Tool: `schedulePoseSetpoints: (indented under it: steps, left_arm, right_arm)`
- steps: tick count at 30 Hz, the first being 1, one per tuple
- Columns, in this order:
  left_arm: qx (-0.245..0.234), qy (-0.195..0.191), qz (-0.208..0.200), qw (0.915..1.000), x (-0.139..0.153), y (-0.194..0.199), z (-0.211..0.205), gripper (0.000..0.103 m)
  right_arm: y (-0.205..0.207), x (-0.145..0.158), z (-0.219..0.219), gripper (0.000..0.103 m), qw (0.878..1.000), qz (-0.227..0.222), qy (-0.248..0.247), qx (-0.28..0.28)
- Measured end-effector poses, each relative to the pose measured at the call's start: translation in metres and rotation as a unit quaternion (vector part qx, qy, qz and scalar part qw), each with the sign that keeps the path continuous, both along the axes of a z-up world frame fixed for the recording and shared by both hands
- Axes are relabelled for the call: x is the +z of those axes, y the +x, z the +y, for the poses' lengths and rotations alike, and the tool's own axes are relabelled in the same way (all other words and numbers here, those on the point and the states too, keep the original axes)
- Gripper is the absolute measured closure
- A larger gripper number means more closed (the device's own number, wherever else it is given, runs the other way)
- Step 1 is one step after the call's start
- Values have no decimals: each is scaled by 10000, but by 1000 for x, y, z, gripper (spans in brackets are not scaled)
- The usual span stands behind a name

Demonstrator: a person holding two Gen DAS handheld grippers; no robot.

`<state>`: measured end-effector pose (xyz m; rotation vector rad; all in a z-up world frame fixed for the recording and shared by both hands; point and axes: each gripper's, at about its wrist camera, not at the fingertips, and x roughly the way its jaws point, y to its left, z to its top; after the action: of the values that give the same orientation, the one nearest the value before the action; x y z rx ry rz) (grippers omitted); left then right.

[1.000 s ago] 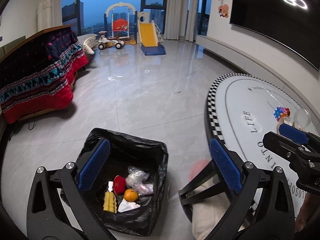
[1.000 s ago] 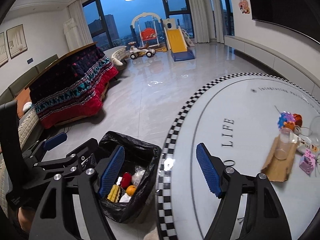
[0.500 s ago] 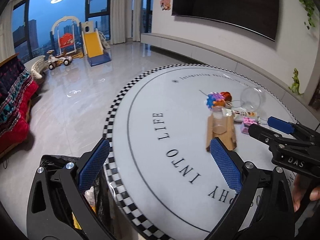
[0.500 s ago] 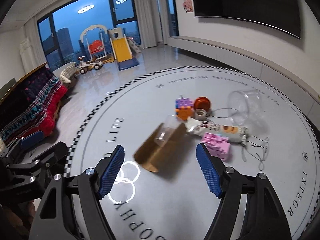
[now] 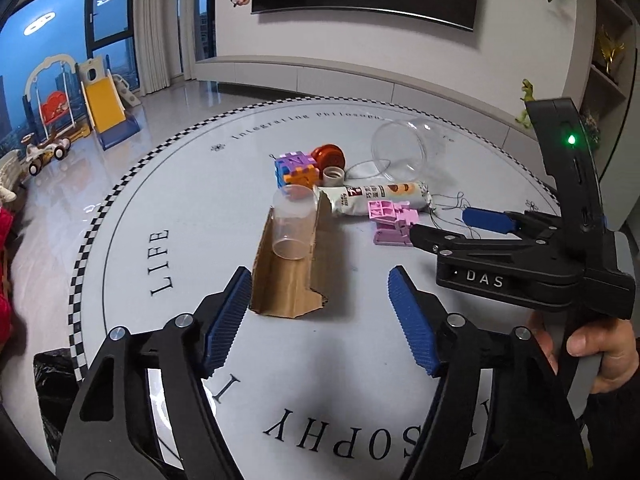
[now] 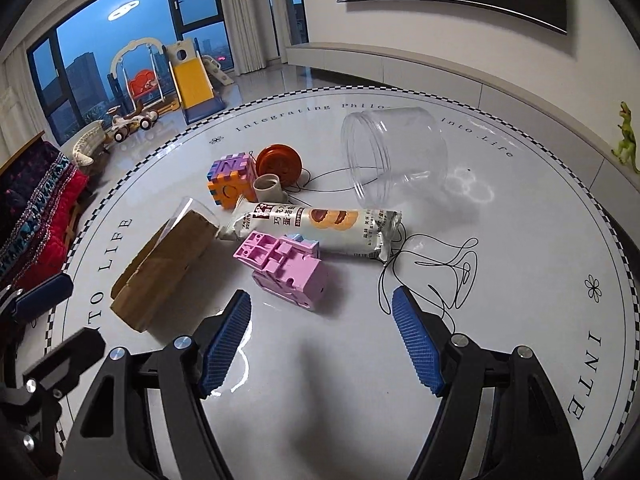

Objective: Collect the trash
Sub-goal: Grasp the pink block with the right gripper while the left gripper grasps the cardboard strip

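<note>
Both grippers hang over the round white table (image 6: 520, 264) with their blue fingers spread wide and nothing between them. The left gripper (image 5: 320, 320) points at the torn strip of cardboard (image 5: 286, 276), whose near end lies just ahead of its left finger (image 5: 224, 320); a clear plastic cup (image 5: 293, 224) lies on its side in the fold of the cardboard. The right gripper (image 6: 320, 340) faces the pink toy block (image 6: 286, 268), which lies just ahead of the gap between its fingers, slightly to the left. Behind the block the snack wrapper (image 6: 316, 224) stretches across the table, one end touching the cardboard. A black string (image 6: 436, 268) loops off the wrapper's right end toward the right finger (image 6: 416, 344). Farther back are a foam puzzle cube (image 6: 230, 180), an orange yo-yo (image 6: 280, 164), a small grey cap (image 6: 269, 187) and a clear jar (image 6: 394, 156) on its side. The edge of a black bin bag (image 5: 56, 396), probably the trash bin, shows below the table's rim.
</note>
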<state>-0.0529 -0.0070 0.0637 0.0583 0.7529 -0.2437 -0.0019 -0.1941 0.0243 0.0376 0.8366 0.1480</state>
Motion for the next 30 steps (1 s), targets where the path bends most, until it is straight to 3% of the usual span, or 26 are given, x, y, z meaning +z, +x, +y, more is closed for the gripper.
schedulePoseSetpoints:
  steps: [9,12,15,17,19,23,30]
  left_arm:
    - [-88,69,406,9991,-37,37,-13,65]
    - [-76,-163,692,9974,-44,48,-7,71]
    - [-57,-232,731,9970,-45,54,-3,76]
    - [-99,-251,769,9967,-46,56,-2,81]
    - [-135,-244,806,9964,-46,57,-2,83]
    - [-25,-766,1151,9904,-44,63,9,84]
    - [-515,-1538,1162,9799,-23,40,12,89]
  right_arm:
    - [29,-19,12,28,9994,229,-195,189]
    - [35,-23,15,30,9991,275,-223,231]
    - [38,-22,19,41,9989,255,-227,315]
    - [39,-21,22,61,9986,239,-279,367]
    - [38,-21,22,61,9987,304,-162,365]
    - [33,-18,20,61,9985,389,36,373]
    - [7,-4,13,61,9983,404,321,258]
